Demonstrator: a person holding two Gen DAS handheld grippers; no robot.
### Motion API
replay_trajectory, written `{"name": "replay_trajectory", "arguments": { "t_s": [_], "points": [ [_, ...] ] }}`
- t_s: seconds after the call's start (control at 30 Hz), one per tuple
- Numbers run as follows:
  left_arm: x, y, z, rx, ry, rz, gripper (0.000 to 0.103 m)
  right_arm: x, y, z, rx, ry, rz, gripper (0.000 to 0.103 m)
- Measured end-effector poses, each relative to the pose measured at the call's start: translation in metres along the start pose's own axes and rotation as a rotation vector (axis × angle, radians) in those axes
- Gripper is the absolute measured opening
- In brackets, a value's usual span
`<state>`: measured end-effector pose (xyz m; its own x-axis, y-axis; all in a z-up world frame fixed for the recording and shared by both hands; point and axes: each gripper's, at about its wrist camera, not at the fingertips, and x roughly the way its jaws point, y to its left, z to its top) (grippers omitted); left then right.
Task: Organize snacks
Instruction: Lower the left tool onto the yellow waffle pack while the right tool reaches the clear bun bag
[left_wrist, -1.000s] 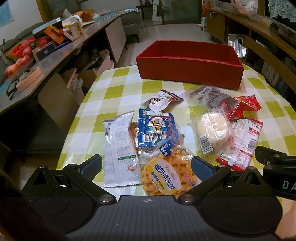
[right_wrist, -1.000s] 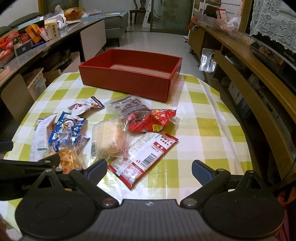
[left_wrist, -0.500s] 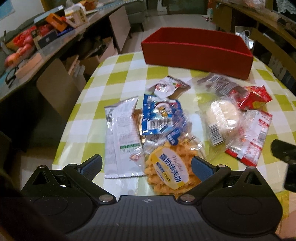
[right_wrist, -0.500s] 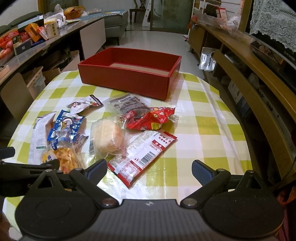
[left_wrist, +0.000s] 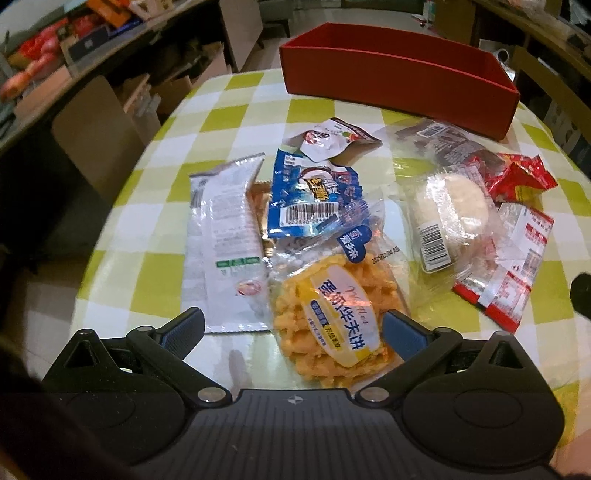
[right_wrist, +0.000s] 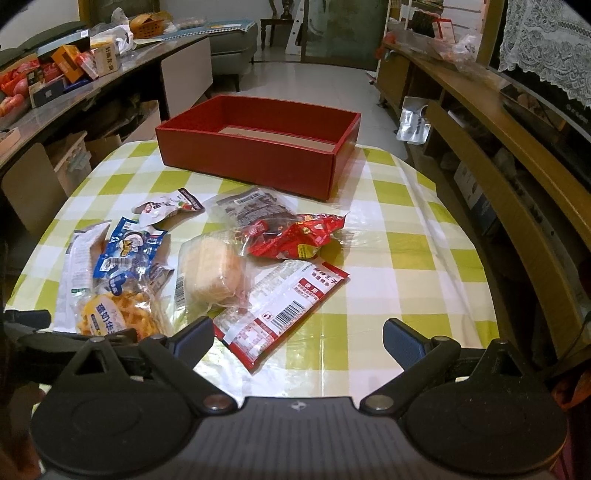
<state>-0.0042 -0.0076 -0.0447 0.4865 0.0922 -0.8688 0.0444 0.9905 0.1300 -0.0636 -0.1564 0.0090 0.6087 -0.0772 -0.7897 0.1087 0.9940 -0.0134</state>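
Now left gripper (left_wrist: 291, 326), jaws apart, has dropped closer over waffle pack (left_wrist: 332, 317); right gripper (right_wrist: 297, 338) open, idle; red box (right_wrist: 255, 162) empty.

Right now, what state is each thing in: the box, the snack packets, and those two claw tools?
Red box: open-topped, no snacks visible inside.
Waffle packet: sealed, lying flat between the left gripper's fingers, ungripped.
Bun packet: sealed, on the table.
Left gripper: open.
Right gripper: open, holding nothing.
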Motion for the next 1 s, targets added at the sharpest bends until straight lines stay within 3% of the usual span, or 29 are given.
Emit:
{"name": "replay_trajectory", "arguments": {
  "t_s": [0.17, 0.27, 0.47, 0.53, 0.57, 0.63, 0.73, 0.9, 1.0],
  "points": [
    [-0.001, -0.007, -0.002, 0.019, -0.02, -0.006, 0.098, 0.0, 0.003, -0.001, -0.014, -0.002, 0.006, 0.103],
    [-0.007, -0.012, -0.001, 0.041, -0.031, -0.051, 0.079, 0.002, 0.007, -0.003, -0.042, 0.002, -0.004, 0.103],
    [-0.014, -0.01, -0.001, 0.065, -0.044, -0.068, 0.065, 0.003, 0.009, -0.003, -0.045, 0.009, 0.016, 0.103],
    [-0.019, -0.001, 0.001, 0.048, -0.045, -0.094, 0.053, 0.005, 0.004, -0.003, -0.015, 0.024, 0.042, 0.103],
    [-0.022, 0.005, 0.002, 0.034, -0.039, -0.112, 0.05, 0.007, 0.001, -0.003, 0.006, 0.034, 0.061, 0.101],
    [-0.023, 0.015, 0.004, 0.009, -0.03, -0.135, 0.042, 0.01, -0.003, -0.003, 0.037, 0.051, 0.103, 0.084],
    [-0.021, 0.026, 0.003, 0.005, -0.013, -0.128, 0.023, 0.015, 0.002, -0.002, 0.043, 0.08, 0.152, 0.077],
    [-0.009, 0.037, -0.002, -0.02, 0.038, -0.154, 0.032, 0.025, 0.039, 0.009, -0.091, 0.058, 0.16, 0.077],
    [-0.011, 0.04, -0.001, -0.055, 0.033, -0.17, 0.085, 0.031, 0.053, 0.016, -0.125, 0.043, 0.153, 0.073]
  ]
}}
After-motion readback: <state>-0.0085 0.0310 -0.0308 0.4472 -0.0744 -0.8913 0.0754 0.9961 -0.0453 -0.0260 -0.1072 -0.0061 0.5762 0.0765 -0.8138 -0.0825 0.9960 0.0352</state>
